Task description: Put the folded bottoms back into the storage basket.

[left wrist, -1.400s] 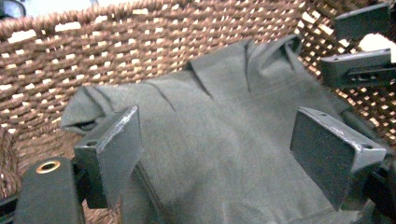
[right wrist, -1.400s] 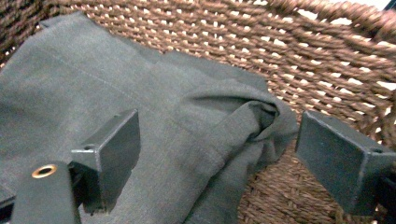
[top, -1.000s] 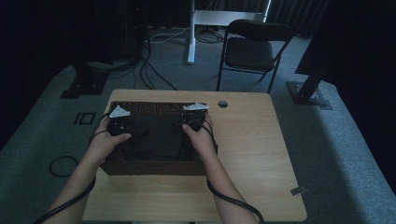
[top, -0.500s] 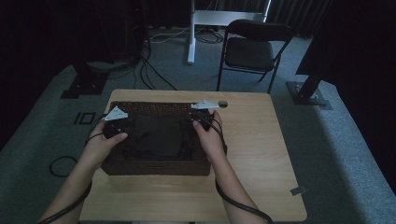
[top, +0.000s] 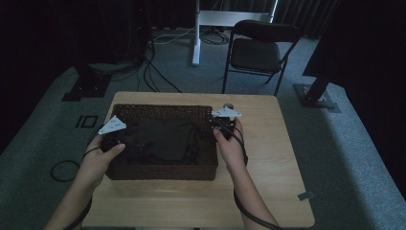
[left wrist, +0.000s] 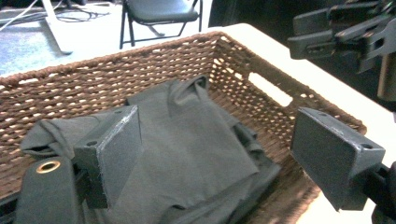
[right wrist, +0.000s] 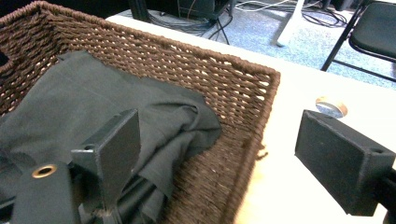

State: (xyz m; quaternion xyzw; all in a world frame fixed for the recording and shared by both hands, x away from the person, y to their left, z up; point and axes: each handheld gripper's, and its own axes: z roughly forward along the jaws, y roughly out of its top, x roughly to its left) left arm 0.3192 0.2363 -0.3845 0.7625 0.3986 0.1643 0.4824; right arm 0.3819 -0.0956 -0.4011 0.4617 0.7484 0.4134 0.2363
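Dark grey folded cloth (left wrist: 187,140) is lying inside the brown woven wicker basket (top: 163,170), both grippers' fingers (left wrist: 336,163) hovering wide open and empty at its opposite ends, seemingly for reaching in.

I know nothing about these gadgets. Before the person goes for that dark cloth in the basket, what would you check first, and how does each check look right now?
1. Left hand-held gripper open, nothing between its jaws: ok.
2. Right hand-held gripper open, nothing between its jaws: ok.
3. Dark grey crumpled cloth lies inside the brown woven wicker basket, reachable from above: ok.
4. The right one's jaws straddle the basket's side wall, one inside and one over the light wooden table; likely needs shifting inward: not ok.
5. Cloth free of anything underneath: cannot tell.
6. Small round metal disc on the table lies apart from the basket: ok.
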